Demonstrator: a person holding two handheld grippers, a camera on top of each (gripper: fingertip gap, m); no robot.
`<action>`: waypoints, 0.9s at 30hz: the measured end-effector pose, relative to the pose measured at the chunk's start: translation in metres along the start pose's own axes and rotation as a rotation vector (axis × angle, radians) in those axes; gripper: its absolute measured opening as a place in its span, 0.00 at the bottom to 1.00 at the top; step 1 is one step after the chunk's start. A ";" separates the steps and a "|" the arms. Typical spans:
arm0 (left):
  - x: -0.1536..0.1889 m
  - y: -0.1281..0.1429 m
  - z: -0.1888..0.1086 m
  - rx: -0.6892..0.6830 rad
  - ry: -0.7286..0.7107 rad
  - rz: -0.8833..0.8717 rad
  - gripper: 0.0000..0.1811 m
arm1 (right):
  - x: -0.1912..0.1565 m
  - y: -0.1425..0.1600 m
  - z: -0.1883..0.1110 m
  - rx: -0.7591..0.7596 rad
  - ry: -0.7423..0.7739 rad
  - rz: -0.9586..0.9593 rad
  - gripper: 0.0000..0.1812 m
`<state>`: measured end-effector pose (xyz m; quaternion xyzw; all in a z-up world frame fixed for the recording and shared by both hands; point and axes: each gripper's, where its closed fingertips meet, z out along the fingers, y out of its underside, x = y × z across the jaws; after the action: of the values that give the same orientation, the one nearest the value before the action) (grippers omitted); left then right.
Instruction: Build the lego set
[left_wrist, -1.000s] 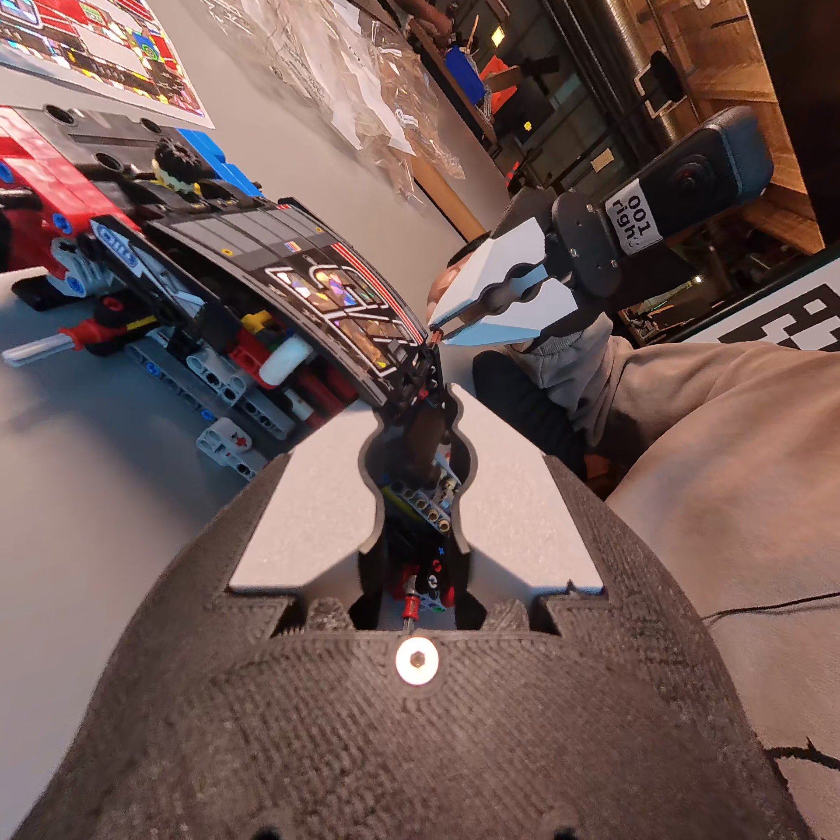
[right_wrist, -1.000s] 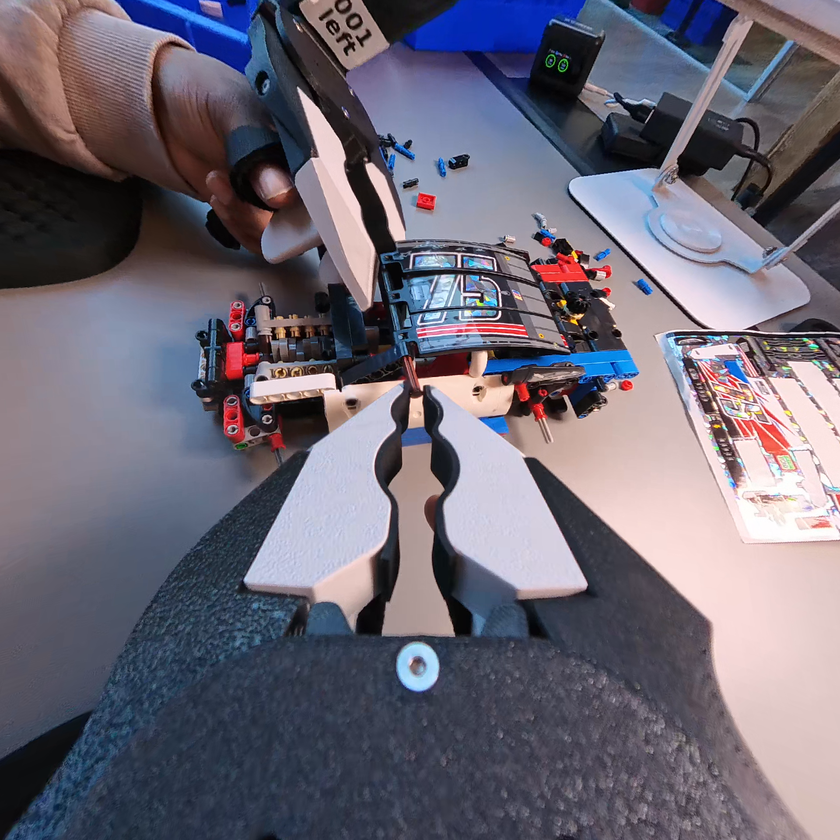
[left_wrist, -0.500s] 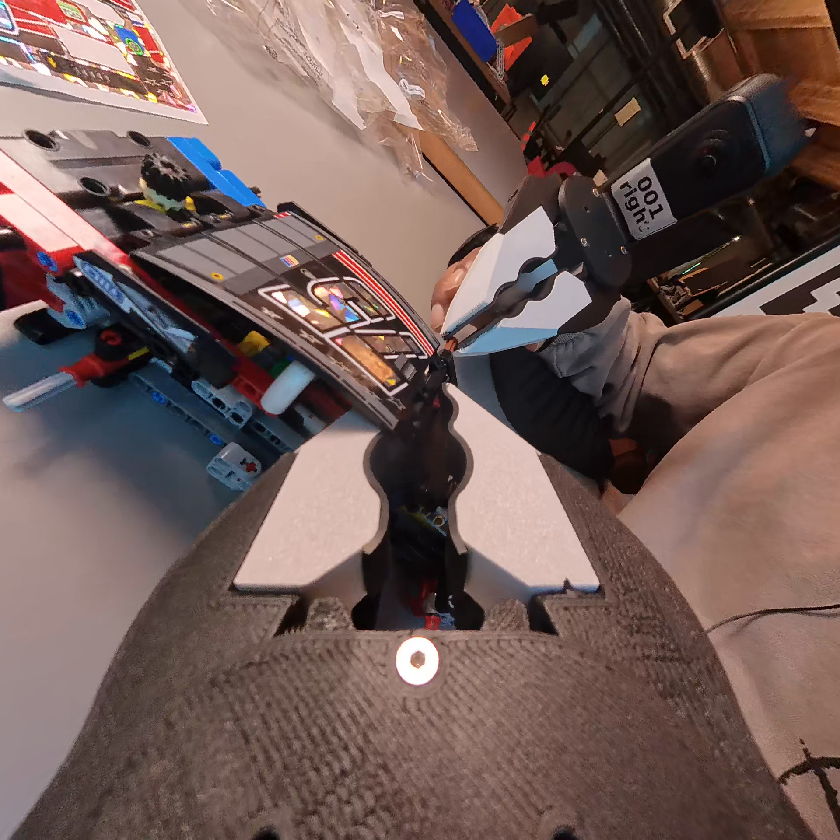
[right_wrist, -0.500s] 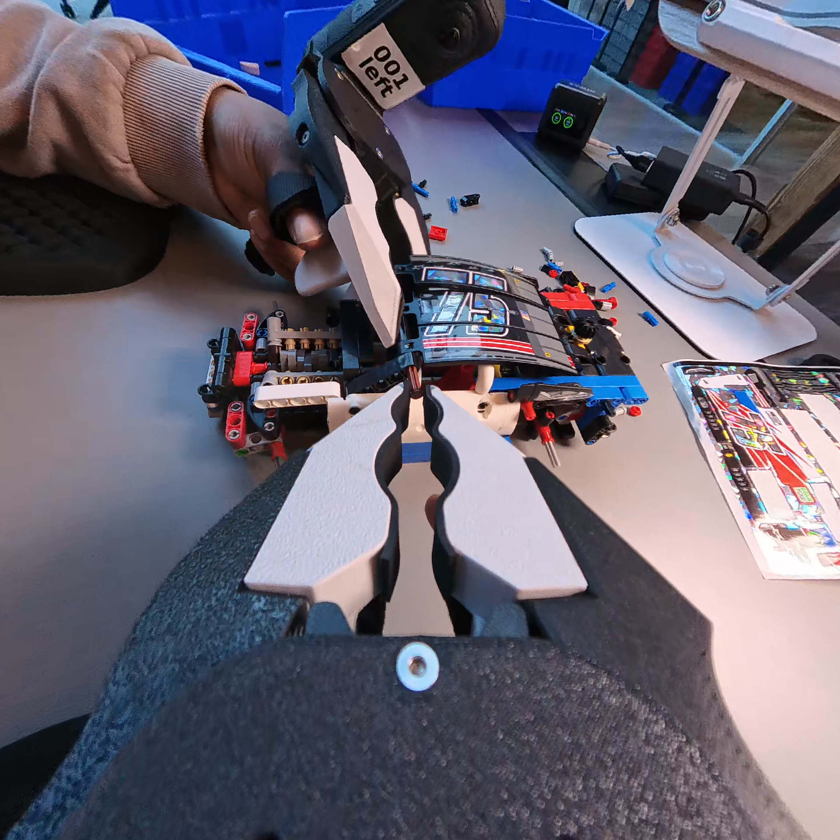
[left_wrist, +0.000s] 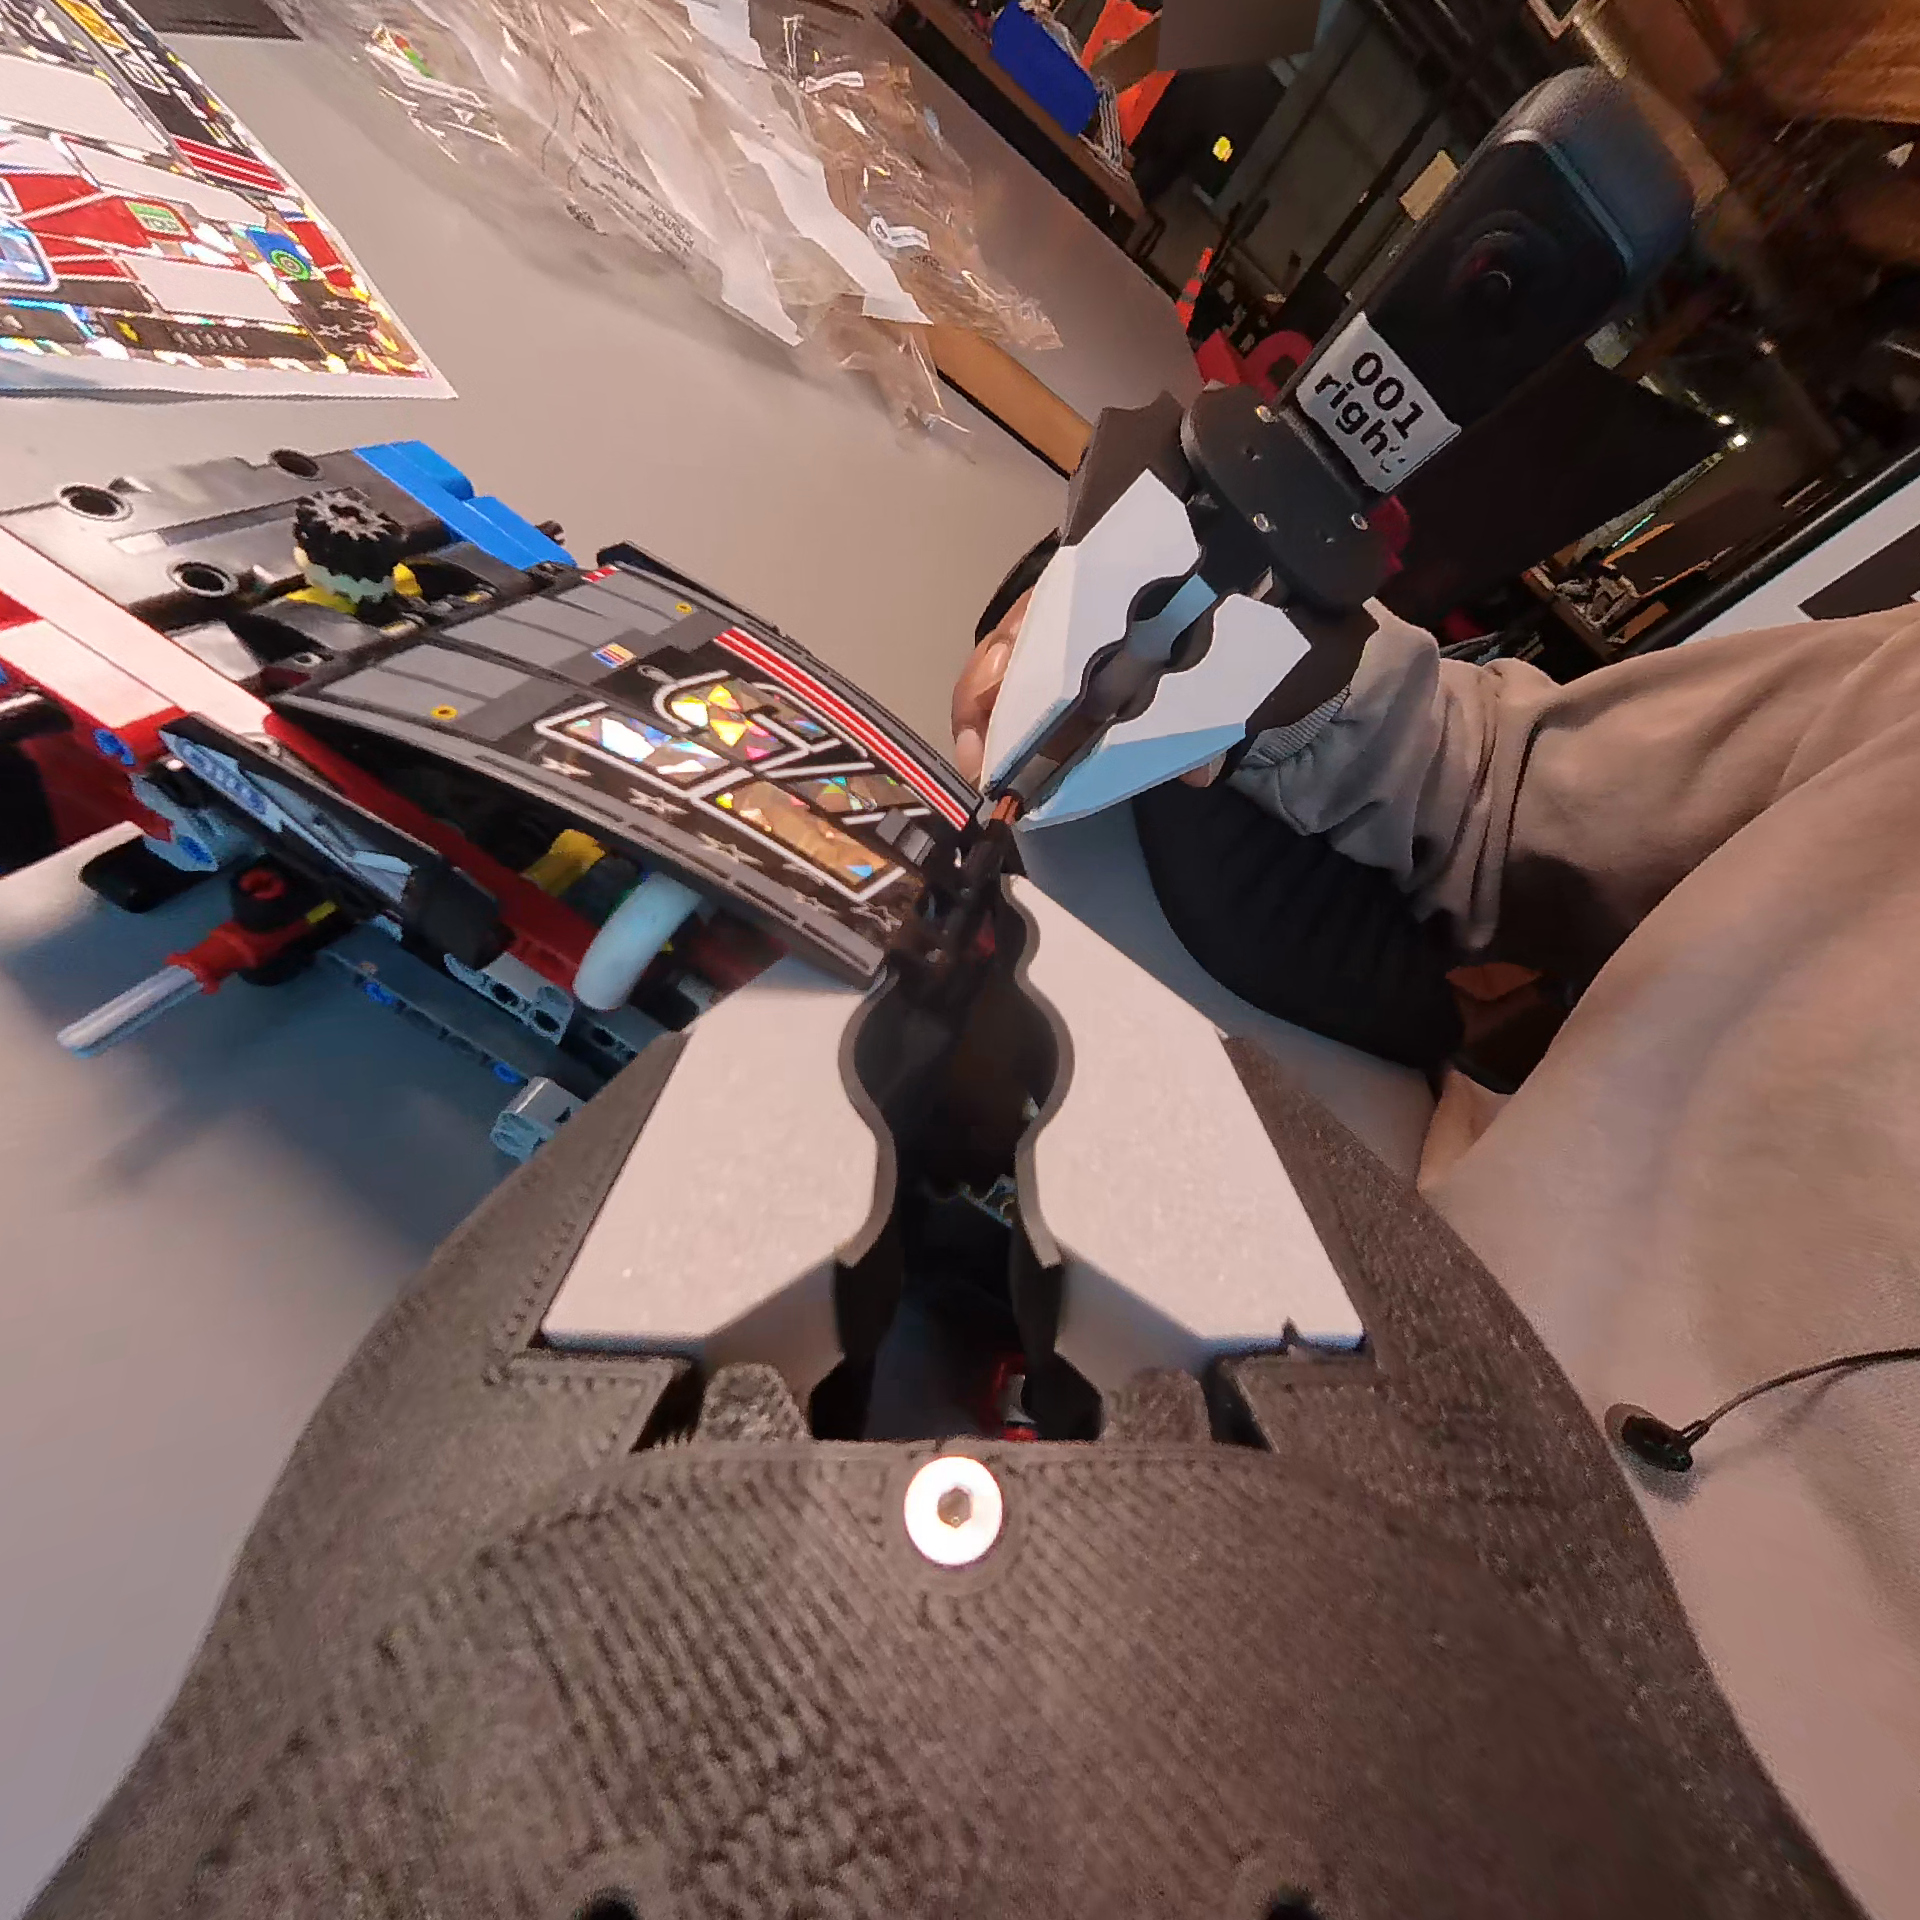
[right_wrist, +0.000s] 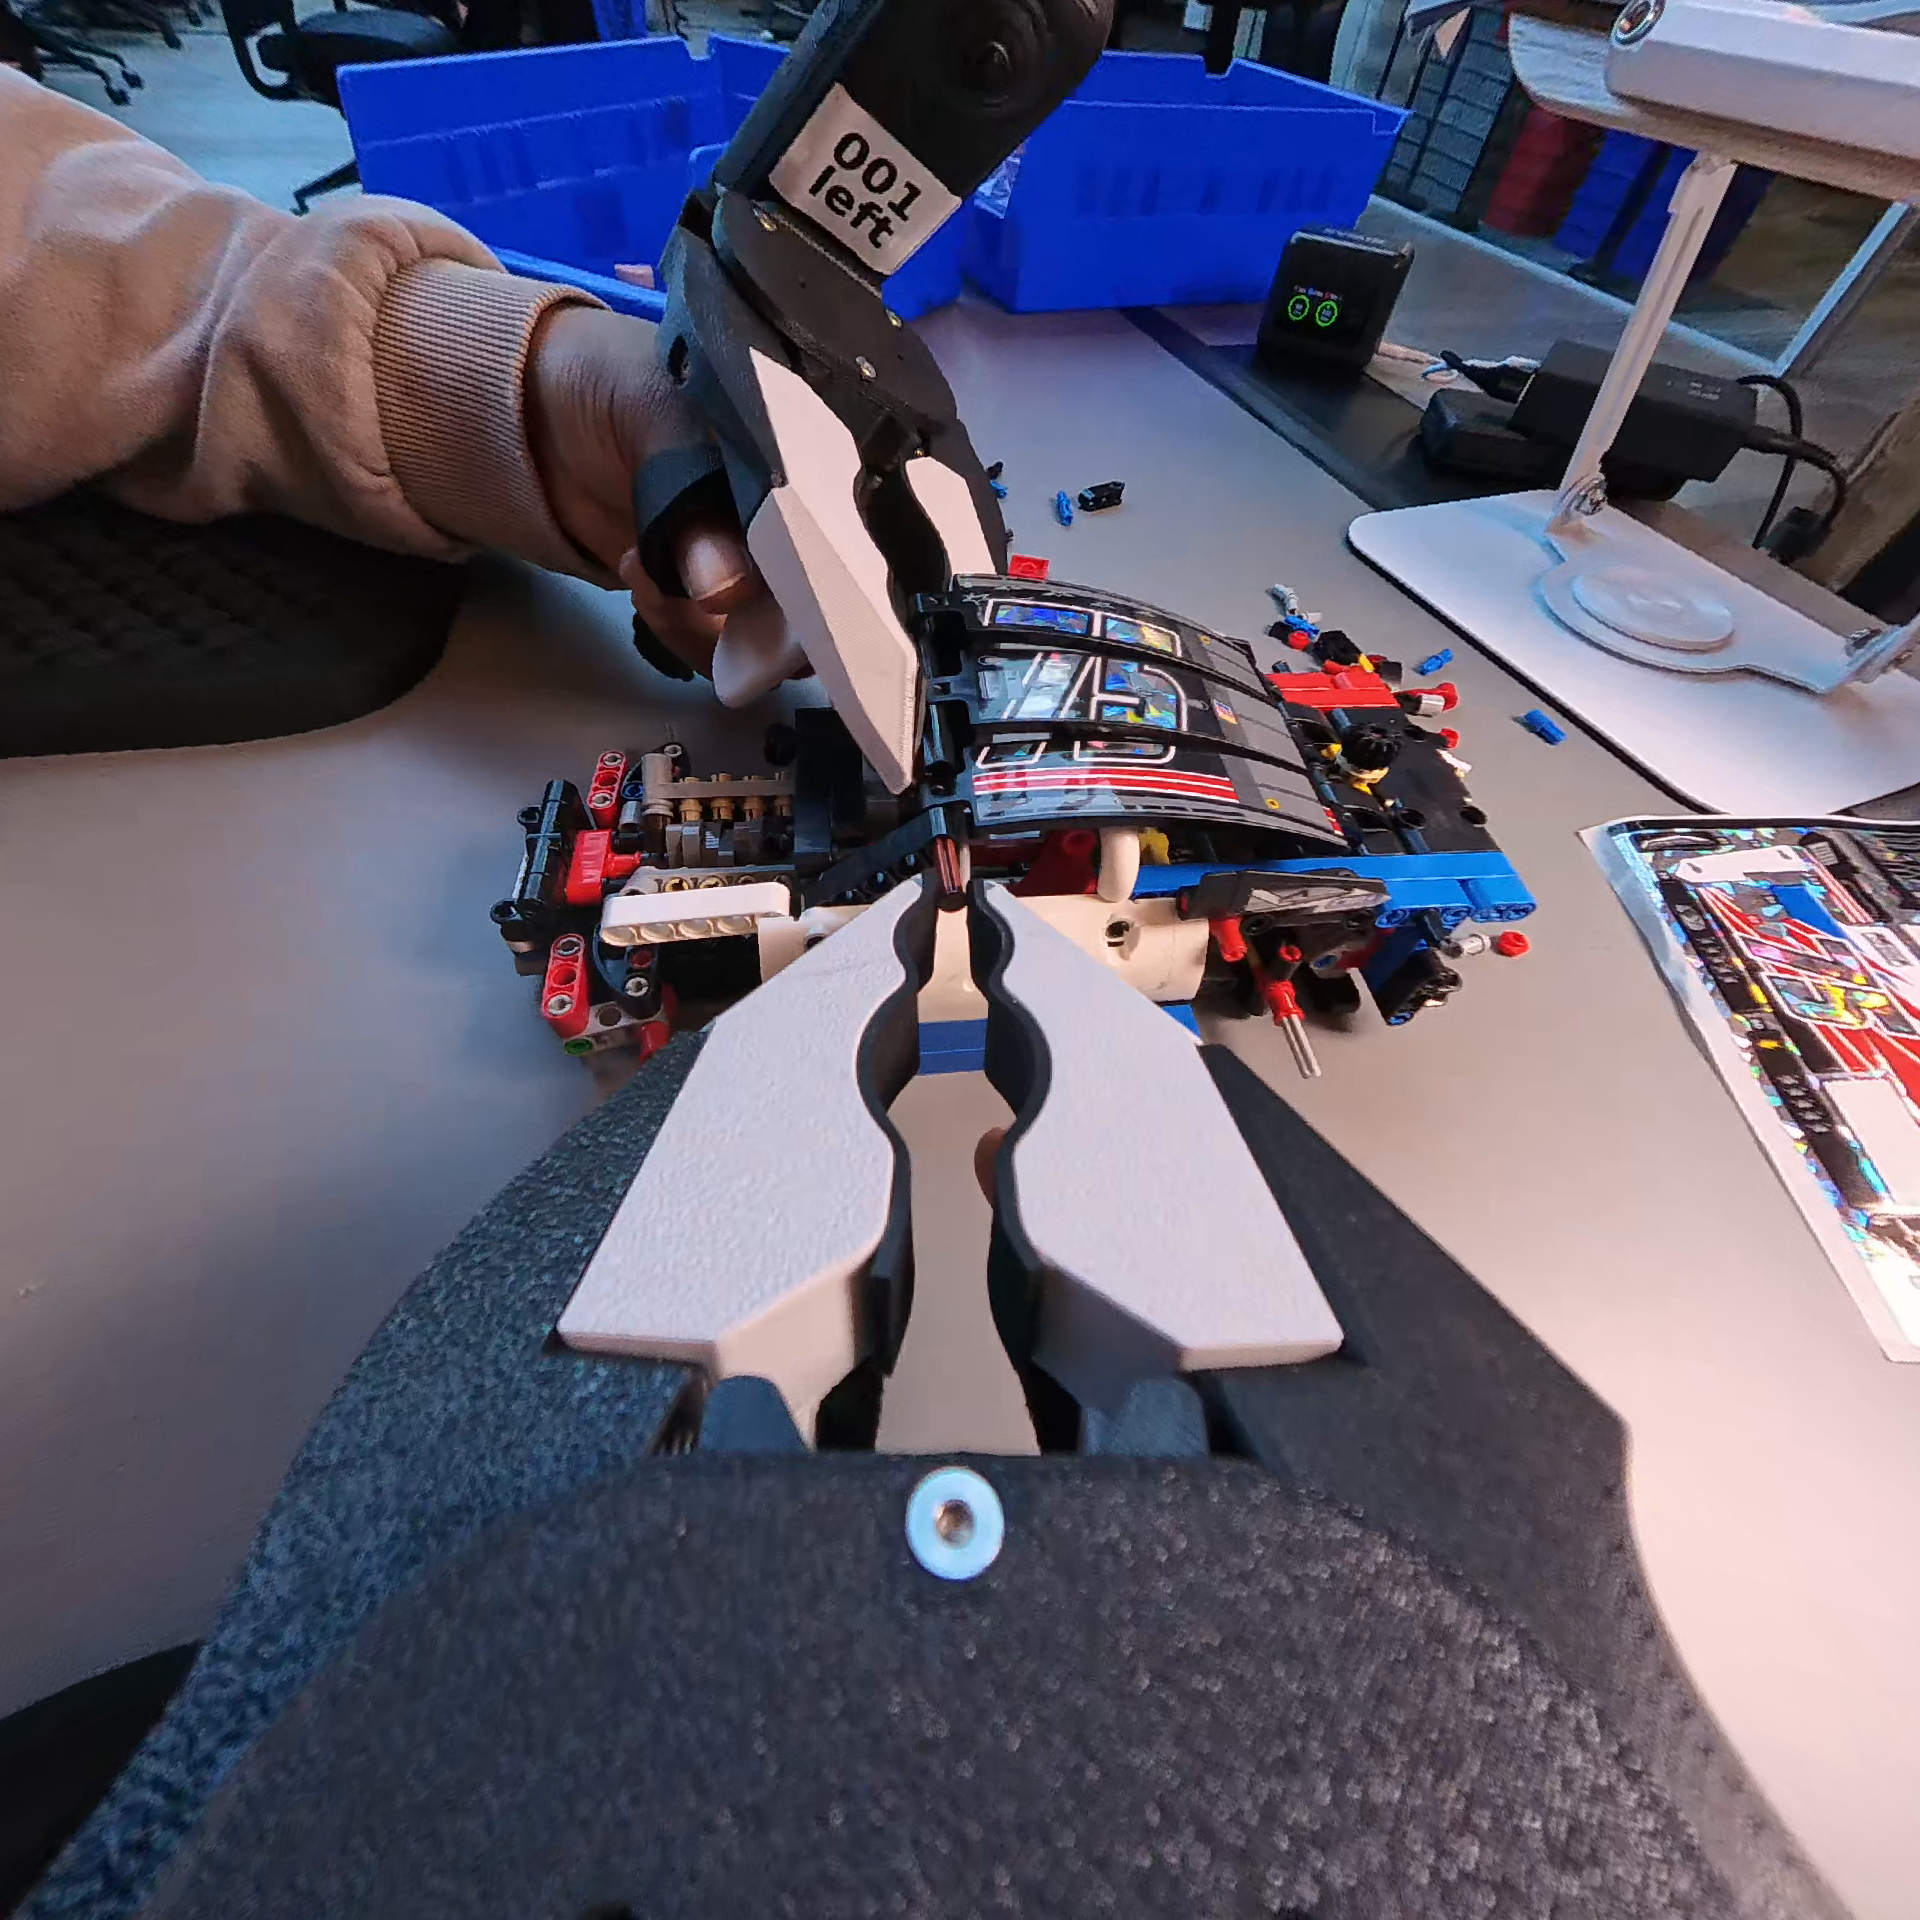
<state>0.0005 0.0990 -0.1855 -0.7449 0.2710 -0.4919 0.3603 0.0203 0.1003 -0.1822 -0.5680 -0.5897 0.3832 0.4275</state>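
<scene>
Lego car (right_wrist: 1039, 810) roof edge clamped by left gripper (right_wrist: 914, 665); right gripper (right_wrist: 948, 894) pinches a small reddish pin (right_wrist: 948, 864).

You've tilted your left hand-held gripper (right_wrist: 914, 665) steeper over the car model's (right_wrist: 1039, 831) black roof panel (right_wrist: 1122, 717).

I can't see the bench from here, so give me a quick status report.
Right gripper shut on dark red pin at car model's roof edge. Left gripper clamps the roof panel. Nothing in the way.
</scene>
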 end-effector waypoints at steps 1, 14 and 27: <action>0.000 0.000 0.000 -0.001 0.000 0.006 0.07 | 0.000 0.000 0.000 0.001 0.000 0.001 0.02; -0.003 0.007 -0.001 -0.049 0.030 0.036 0.08 | -0.001 -0.001 0.001 0.018 -0.013 0.004 0.02; 0.000 0.007 0.004 -0.056 0.037 0.061 0.08 | -0.003 -0.002 0.004 0.023 -0.006 -0.019 0.02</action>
<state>0.0033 0.0962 -0.1923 -0.7370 0.3138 -0.4864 0.3490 0.0154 0.0971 -0.1817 -0.5564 -0.5916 0.3876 0.4360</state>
